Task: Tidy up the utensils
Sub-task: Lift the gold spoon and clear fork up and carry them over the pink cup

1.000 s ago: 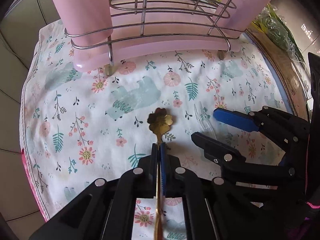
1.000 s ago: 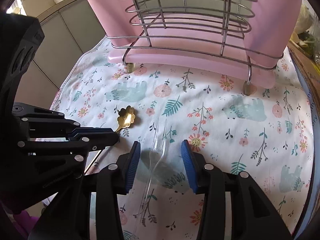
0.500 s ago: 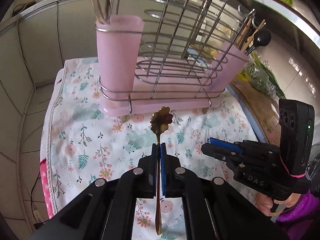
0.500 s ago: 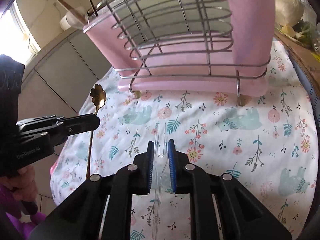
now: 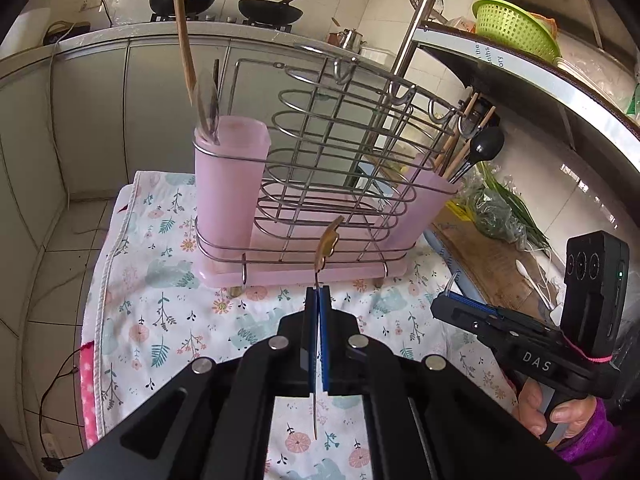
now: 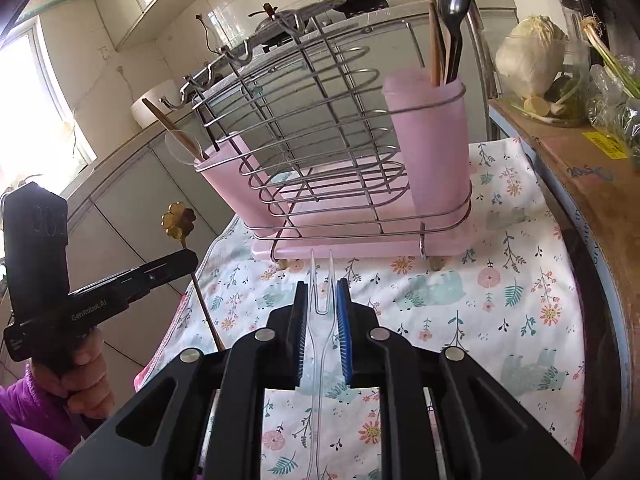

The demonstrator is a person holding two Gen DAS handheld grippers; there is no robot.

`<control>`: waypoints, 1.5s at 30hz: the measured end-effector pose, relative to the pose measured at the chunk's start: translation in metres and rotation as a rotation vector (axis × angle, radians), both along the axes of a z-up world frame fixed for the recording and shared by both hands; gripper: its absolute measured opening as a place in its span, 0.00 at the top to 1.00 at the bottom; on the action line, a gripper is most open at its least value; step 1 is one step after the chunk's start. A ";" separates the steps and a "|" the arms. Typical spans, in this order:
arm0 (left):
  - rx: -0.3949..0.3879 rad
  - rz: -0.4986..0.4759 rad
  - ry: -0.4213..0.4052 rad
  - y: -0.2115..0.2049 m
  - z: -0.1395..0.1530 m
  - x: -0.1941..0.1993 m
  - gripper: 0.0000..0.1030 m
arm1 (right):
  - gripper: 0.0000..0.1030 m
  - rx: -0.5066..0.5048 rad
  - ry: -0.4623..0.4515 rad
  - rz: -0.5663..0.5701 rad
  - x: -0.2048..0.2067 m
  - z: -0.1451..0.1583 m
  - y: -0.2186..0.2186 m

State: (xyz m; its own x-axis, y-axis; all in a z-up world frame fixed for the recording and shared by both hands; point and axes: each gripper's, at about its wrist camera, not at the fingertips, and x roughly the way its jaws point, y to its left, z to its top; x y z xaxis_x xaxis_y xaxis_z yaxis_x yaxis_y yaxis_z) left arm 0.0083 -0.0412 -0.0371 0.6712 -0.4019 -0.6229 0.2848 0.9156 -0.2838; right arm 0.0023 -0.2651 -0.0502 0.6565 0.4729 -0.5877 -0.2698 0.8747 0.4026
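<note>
My left gripper [image 5: 318, 290] is shut on a gold spoon with a flower-shaped bowl [image 5: 328, 242], held up in the air in front of the rack. The spoon also shows in the right wrist view [image 6: 178, 221]. My right gripper [image 6: 323, 286] is shut on a clear plastic fork [image 6: 321, 280], its two tines pointing at the rack. The wire utensil rack [image 5: 320, 168] stands on the floral cloth with a pink cup at its left end [image 5: 228, 184] and one at its right end [image 5: 424, 208]. Both cups hold utensils.
The floral cloth [image 5: 168, 312] covers a small table with floor tiles to its left. A cardboard surface with greens [image 5: 496, 208] lies to the right. A shelf with a green basket [image 5: 512, 28] hangs above right. A counter with woks [image 5: 268, 10] runs behind.
Both grippers have risen from the cloth, the left with the gold spoon. The right gripper closed on the clear fork and lifted it. The rack's cup tops have come into view.
</note>
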 end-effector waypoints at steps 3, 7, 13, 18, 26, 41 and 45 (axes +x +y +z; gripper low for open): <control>0.002 0.008 -0.019 -0.001 0.005 -0.002 0.99 | 0.86 0.010 -0.015 -0.005 -0.002 0.003 -0.001; 0.006 0.016 -0.047 -0.002 0.014 -0.005 0.99 | 0.86 0.023 -0.033 -0.011 -0.005 0.006 -0.006; 0.008 0.026 -0.099 -0.003 0.029 -0.010 0.99 | 0.86 0.033 -0.073 -0.035 -0.011 0.020 -0.016; 0.009 0.027 -0.127 -0.004 0.038 -0.014 0.99 | 0.86 0.042 -0.105 -0.062 -0.013 0.032 -0.027; 0.003 0.040 -0.155 0.000 0.049 -0.017 0.99 | 0.86 0.046 -0.147 -0.096 -0.011 0.051 -0.038; -0.013 0.082 -0.249 0.019 0.082 -0.020 0.99 | 0.86 0.013 -0.251 -0.134 -0.002 0.099 -0.048; -0.015 0.091 -0.276 0.024 0.093 -0.020 0.99 | 0.86 0.000 -0.278 -0.141 -0.001 0.114 -0.049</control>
State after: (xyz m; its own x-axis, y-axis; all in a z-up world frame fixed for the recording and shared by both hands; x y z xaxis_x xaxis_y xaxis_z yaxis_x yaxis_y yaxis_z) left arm -0.0114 -0.0177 0.0557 0.8482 -0.3405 -0.4057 0.2705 0.9370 -0.2209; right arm 0.0009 -0.3136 0.0635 0.8513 0.3656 -0.3764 -0.2453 0.9113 0.3306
